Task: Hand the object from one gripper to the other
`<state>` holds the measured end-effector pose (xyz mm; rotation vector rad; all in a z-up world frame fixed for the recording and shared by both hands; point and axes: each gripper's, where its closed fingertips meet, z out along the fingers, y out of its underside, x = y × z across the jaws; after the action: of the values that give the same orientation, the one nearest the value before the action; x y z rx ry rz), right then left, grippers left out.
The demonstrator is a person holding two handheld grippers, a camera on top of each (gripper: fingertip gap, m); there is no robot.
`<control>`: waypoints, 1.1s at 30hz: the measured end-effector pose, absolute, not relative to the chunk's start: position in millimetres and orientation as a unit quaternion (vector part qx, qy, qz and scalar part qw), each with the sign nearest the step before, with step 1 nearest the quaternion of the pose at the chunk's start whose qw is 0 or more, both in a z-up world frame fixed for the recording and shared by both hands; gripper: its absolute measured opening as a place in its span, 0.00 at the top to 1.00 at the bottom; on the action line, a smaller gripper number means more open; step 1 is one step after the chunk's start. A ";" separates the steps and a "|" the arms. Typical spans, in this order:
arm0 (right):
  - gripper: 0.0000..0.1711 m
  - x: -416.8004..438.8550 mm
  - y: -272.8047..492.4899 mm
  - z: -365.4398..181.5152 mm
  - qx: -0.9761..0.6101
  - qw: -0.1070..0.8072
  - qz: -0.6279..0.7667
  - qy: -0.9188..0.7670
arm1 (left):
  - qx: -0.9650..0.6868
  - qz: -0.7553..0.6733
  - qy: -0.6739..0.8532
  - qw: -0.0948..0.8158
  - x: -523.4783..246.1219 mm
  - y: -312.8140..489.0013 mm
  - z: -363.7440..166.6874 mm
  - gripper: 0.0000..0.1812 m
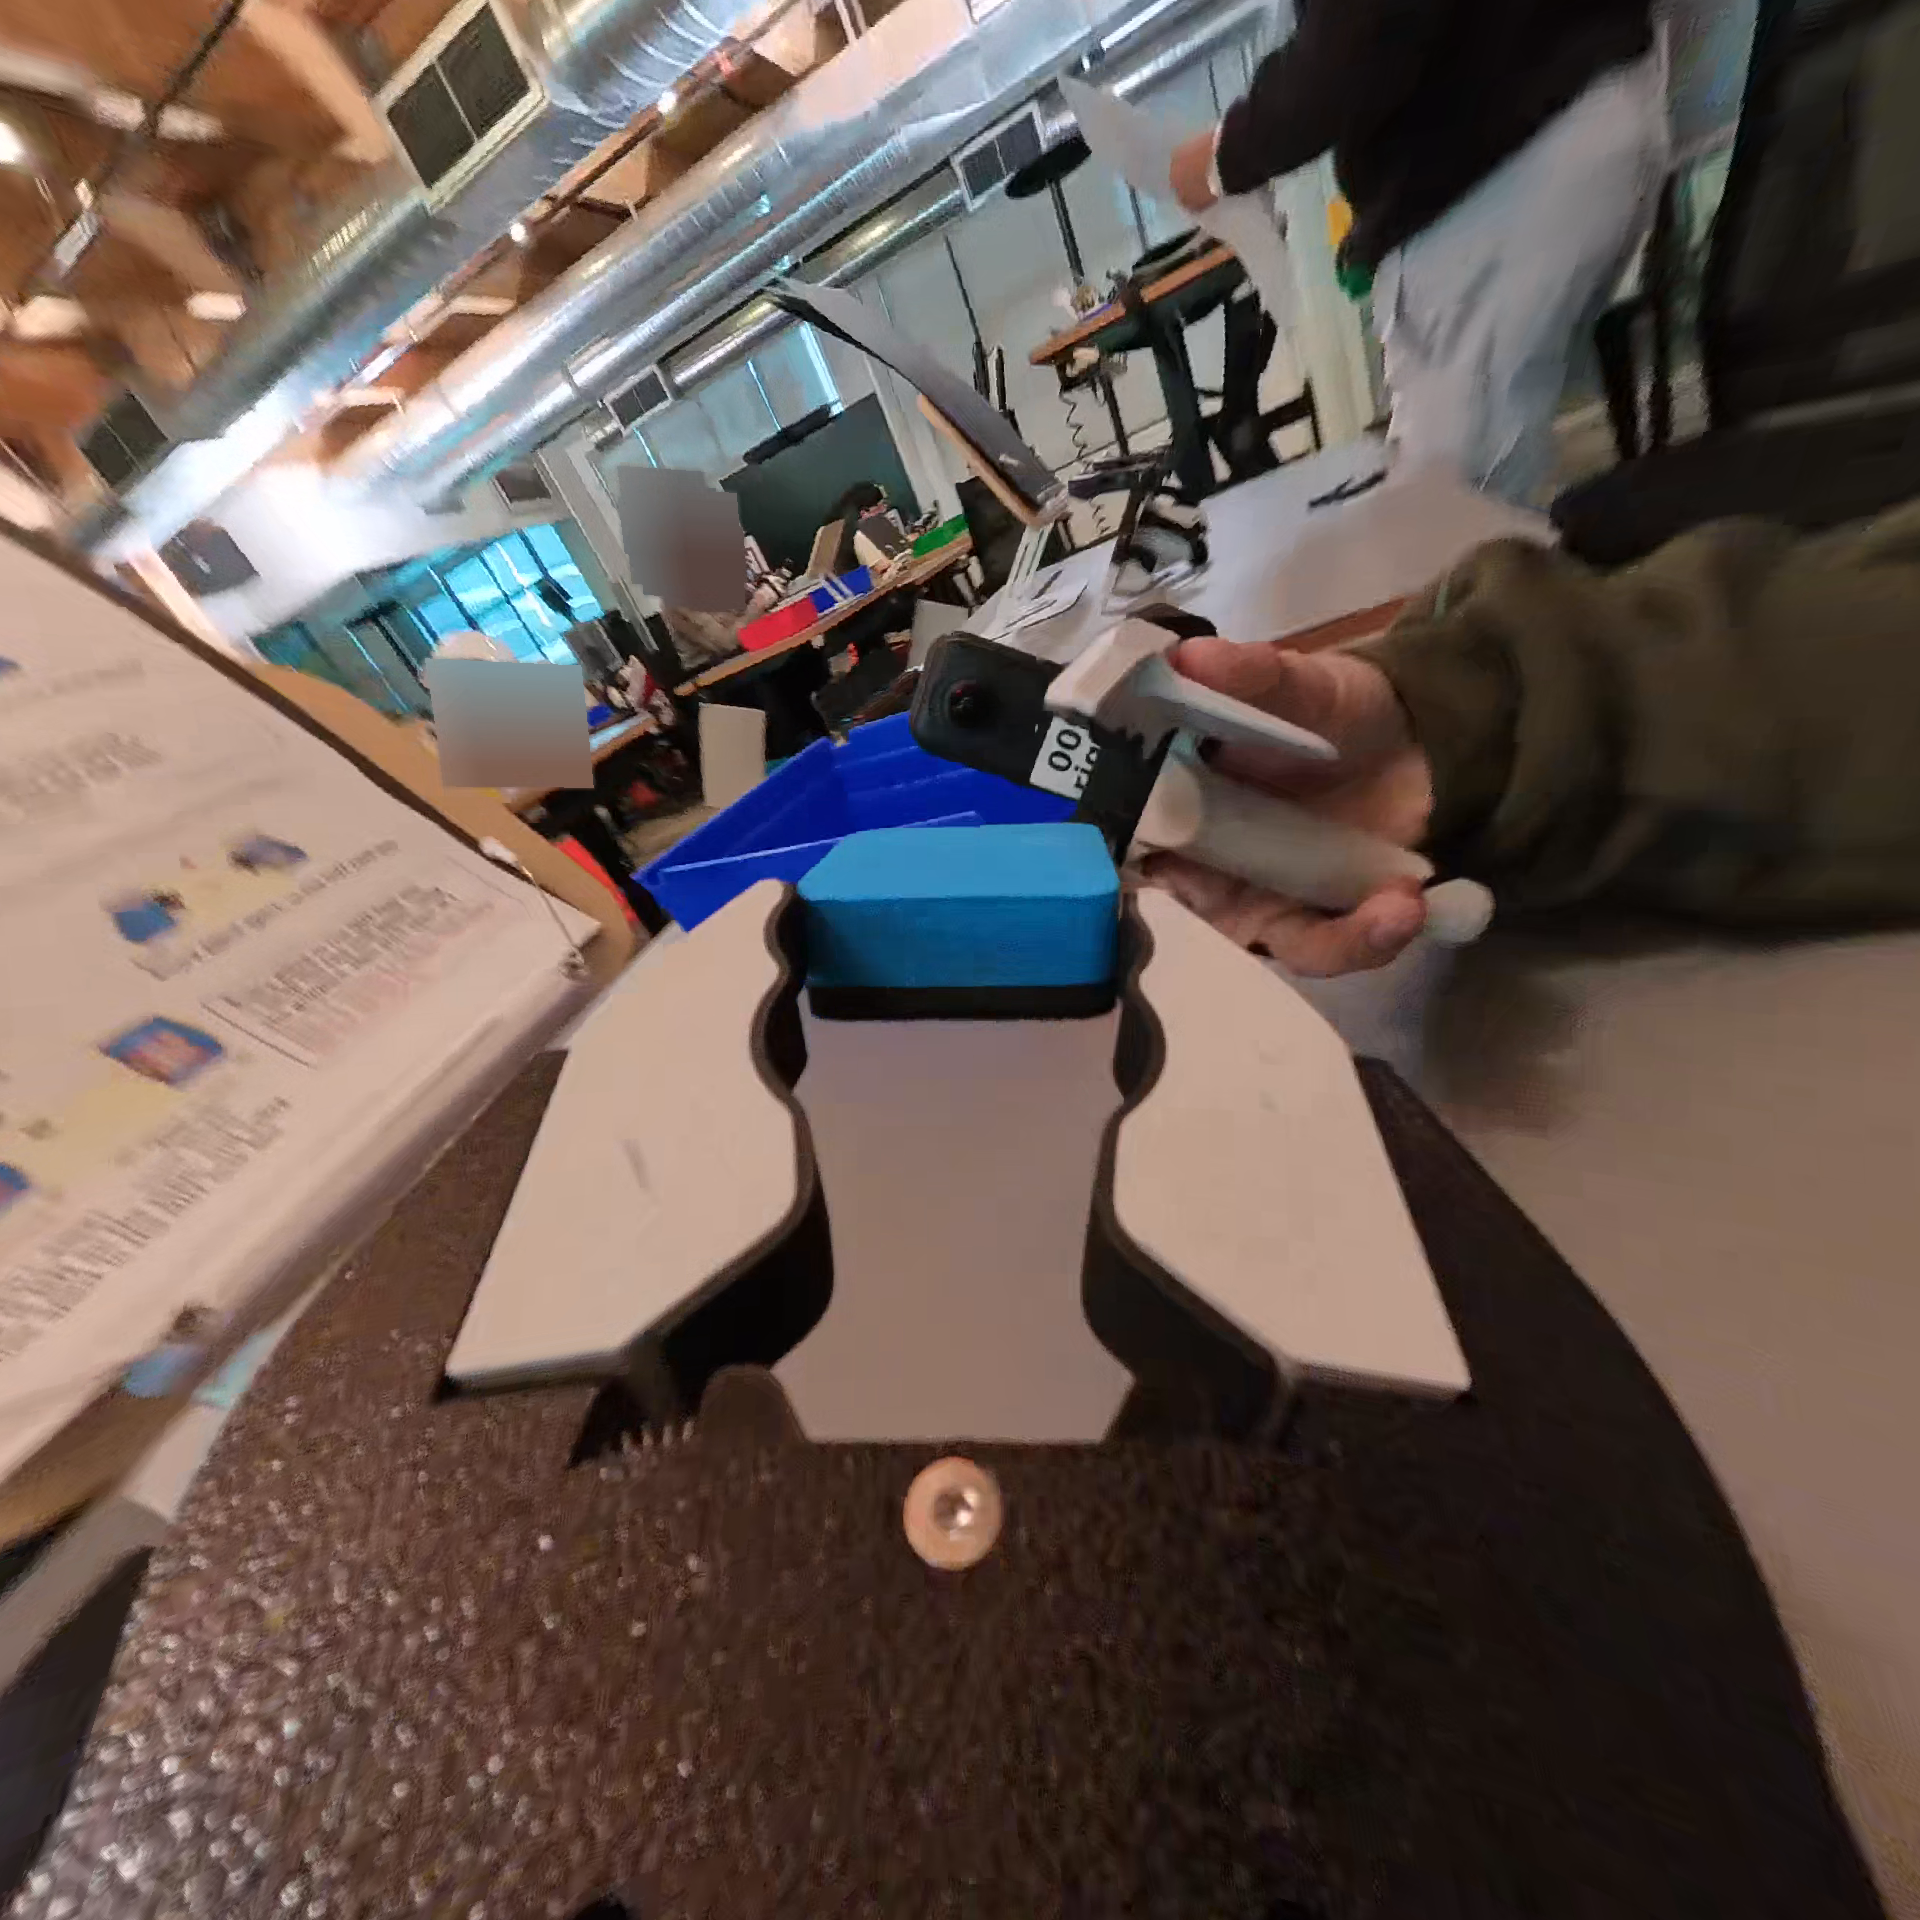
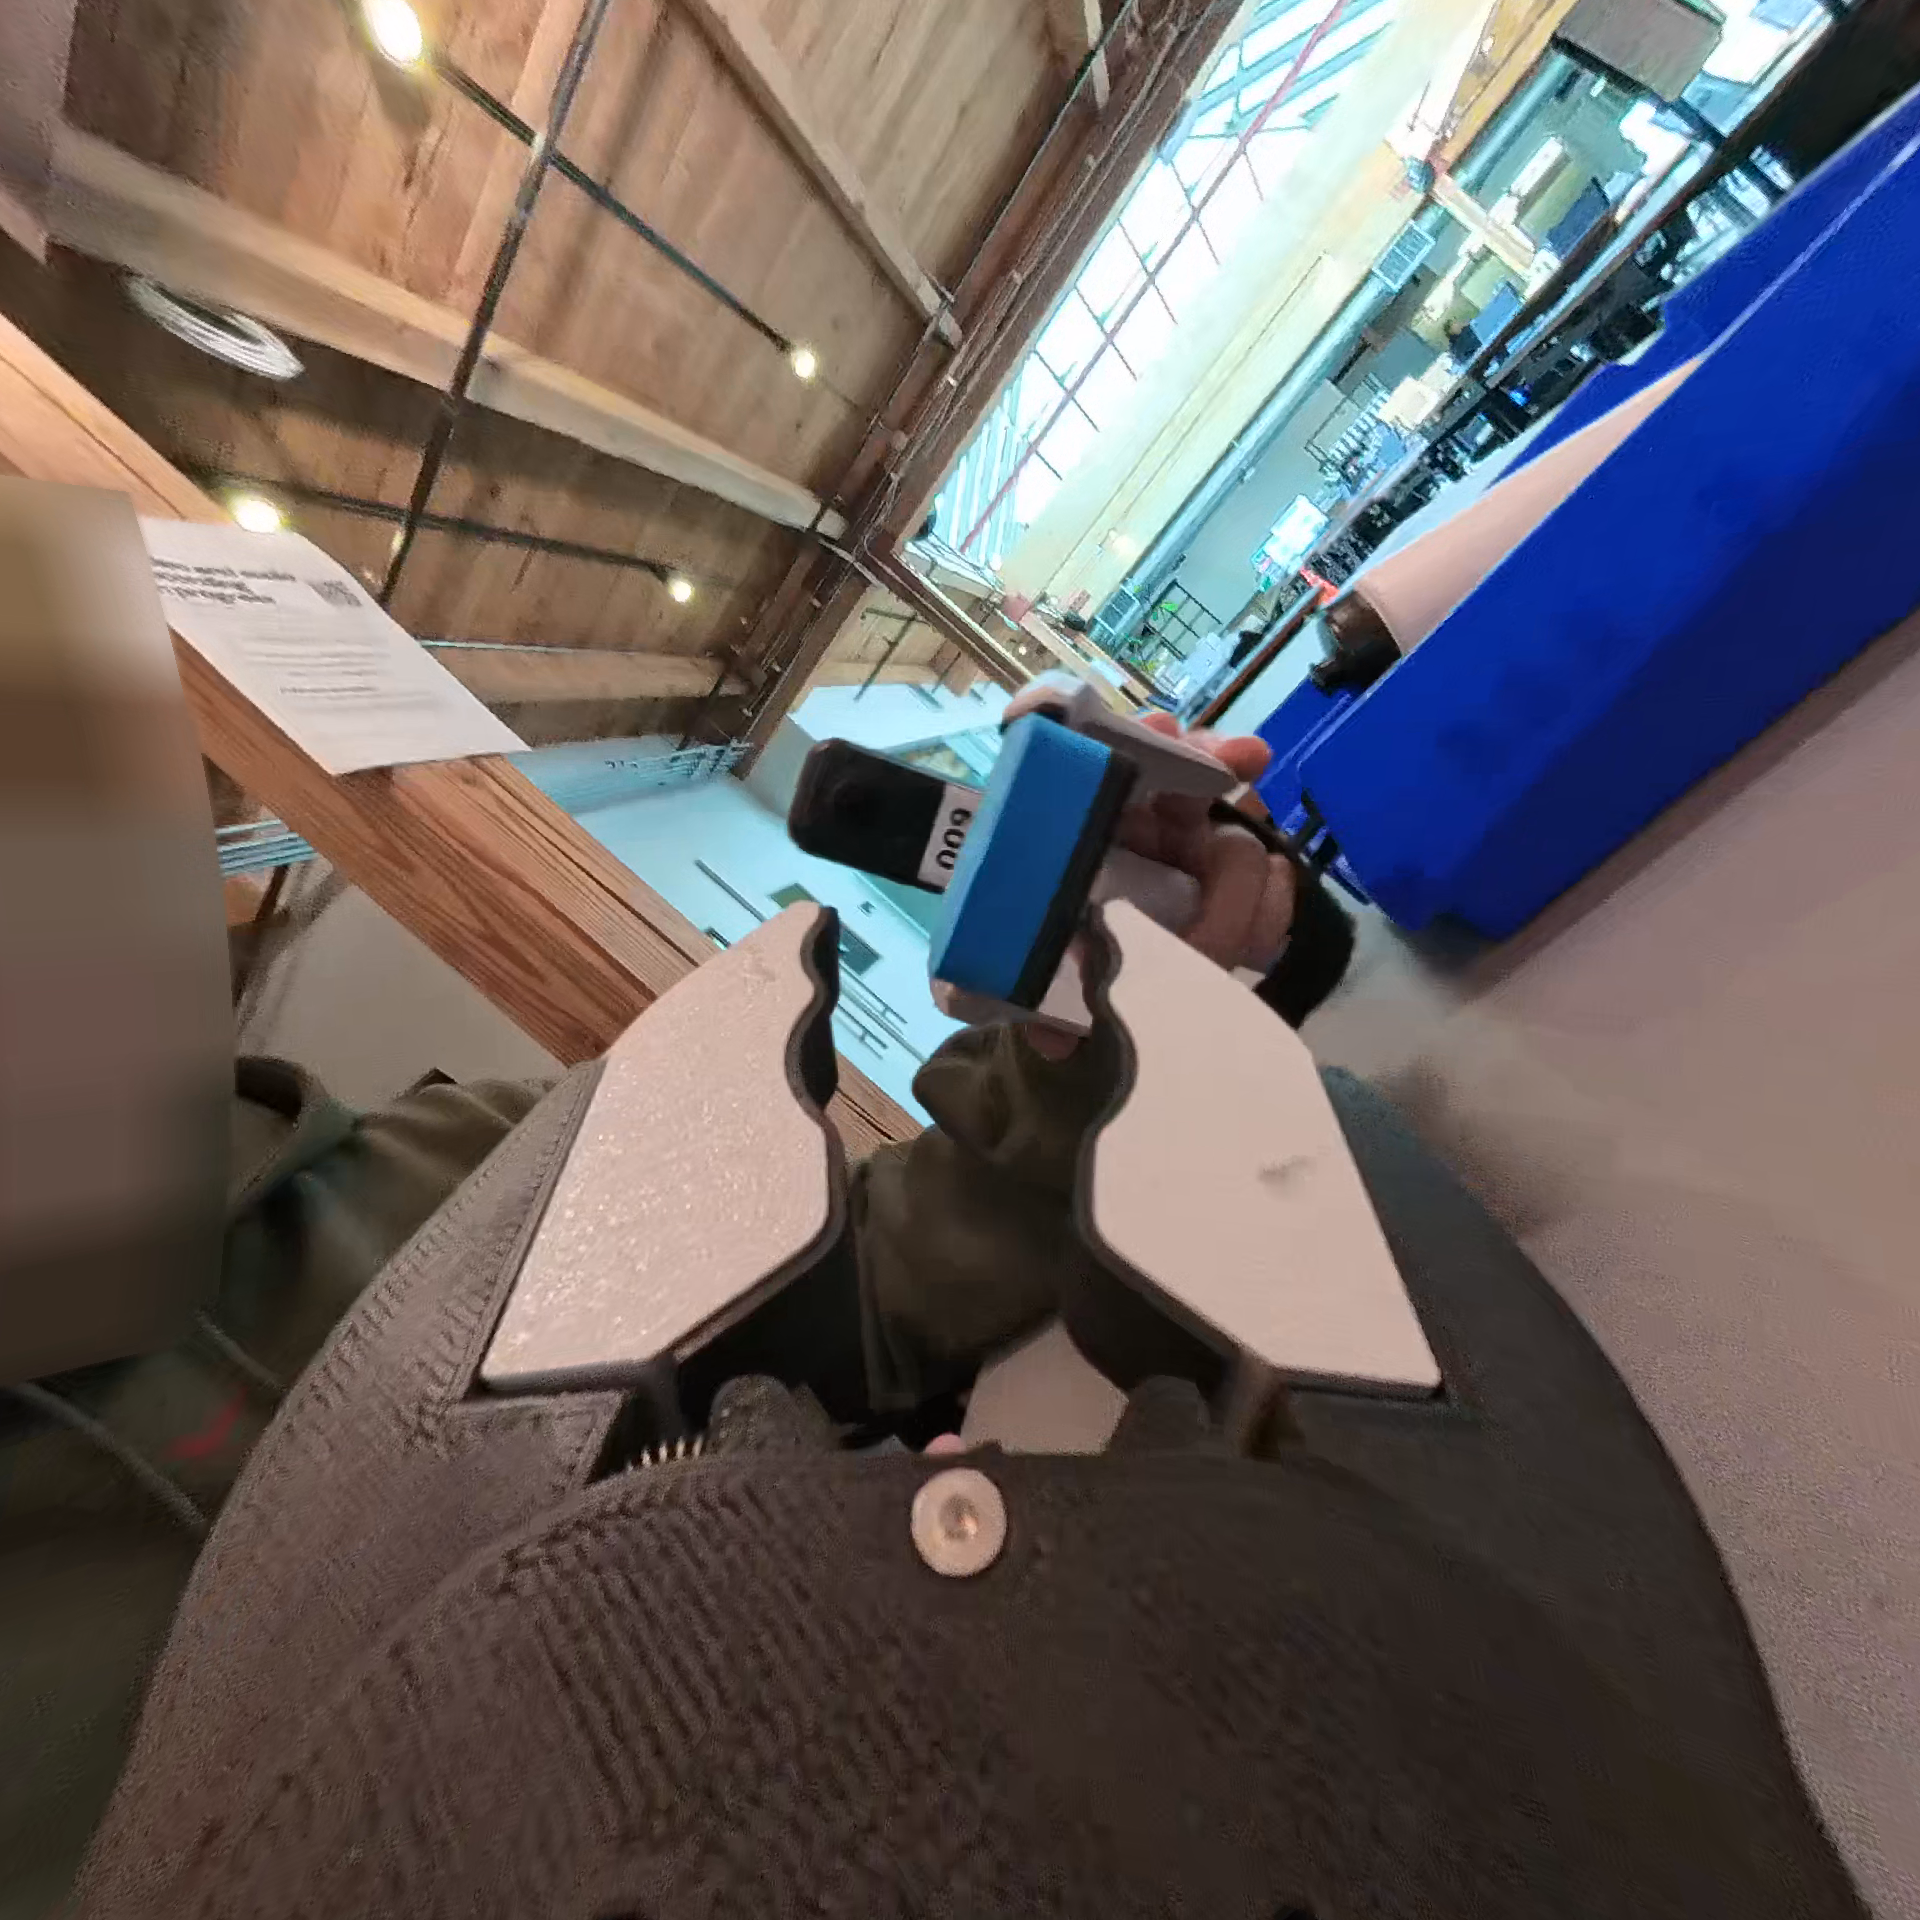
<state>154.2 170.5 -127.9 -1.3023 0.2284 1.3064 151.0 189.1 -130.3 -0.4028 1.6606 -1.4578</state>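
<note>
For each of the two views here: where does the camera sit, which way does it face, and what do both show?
Left wrist view: on the left gripper, facing its jaws shut on the blue eraser; the right hand beyond.
Right wrist view: on the right gripper, tilted toward the ceiling, jaws open; the left hand beyond.
Shared: the eraser and the blue bin.

Matt blue foam with a thin black felt-like base on the eraser block [image 1: 961, 920]; smooth pale grey plastic on the fingers [image 1: 644, 1143] of the left gripper [image 1: 961, 987], above a rough, speckled black printed body. Same grainy grey plates and ribbed black plastic on the right gripper [image 2: 956, 935]. Glossy blue plastic bin [image 2: 1621, 644], planed wood beam [image 2: 499, 862], matt grey counter [image 2: 1662, 1195], printed paper sheet [image 1: 208, 935], olive cloth sleeve [image 1: 1662, 707].
</note>
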 end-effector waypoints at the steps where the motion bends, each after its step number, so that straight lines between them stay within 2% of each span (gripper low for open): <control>1: 0.75 152.5 171.3 -133.1 -0.575 0.590 0.557 0.098 | -0.150 -0.572 0.670 0.448 151.2 187.6 -130.6 0.69; 3: 0.78 148.0 172.5 -140.2 -0.596 0.580 0.549 0.088 | -0.141 -0.563 0.676 0.455 151.7 183.6 -132.4 0.69; 5: 0.85 148.9 173.9 -138.9 -0.591 0.588 0.545 0.088 | -0.139 -0.558 0.679 0.456 152.9 181.1 -135.0 0.69; 10: 0.86 153.0 177.2 -142.6 -0.611 0.610 0.499 0.066 | -0.166 -0.555 0.684 0.443 154.7 183.3 -138.7 0.68; 14: 0.87 164.6 176.9 -138.9 -0.638 0.676 0.369 0.013 | -0.254 -0.635 0.648 0.335 155.6 180.6 -128.4 0.61; 17: 0.87 165.5 171.7 -126.6 -0.629 0.721 0.287 -0.040 | -0.325 -0.673 0.618 0.245 159.5 184.9 -126.8 0.61; 20: 0.87 164.0 171.1 -126.4 -0.634 0.734 0.233 -0.072 | -0.341 -0.710 0.592 0.168 155.6 183.3 -123.8 0.66; 24: 0.87 157.8 173.7 -131.3 -0.641 0.730 0.219 -0.092 | -0.345 -0.752 0.548 0.122 153.0 189.3 -114.9 0.84; 25: 0.87 156.0 173.9 -130.4 -0.638 0.732 0.220 -0.094 | -0.347 -0.753 0.545 0.121 153.1 191.2 -115.2 0.88; 29: 0.85 169.0 182.1 -140.3 -0.666 0.728 0.145 -0.073 | -0.367 -0.723 0.561 0.168 160.0 197.1 -121.1 0.88; 33: 0.64 197.4 189.5 -141.1 -0.668 0.744 -0.017 -0.016 | -0.463 -0.644 0.541 0.279 182.3 216.5 -130.8 0.88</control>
<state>197.4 189.5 -141.1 -1.4626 -0.0352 -0.0372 182.3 216.5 -130.8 -1.2421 1.4526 -1.7286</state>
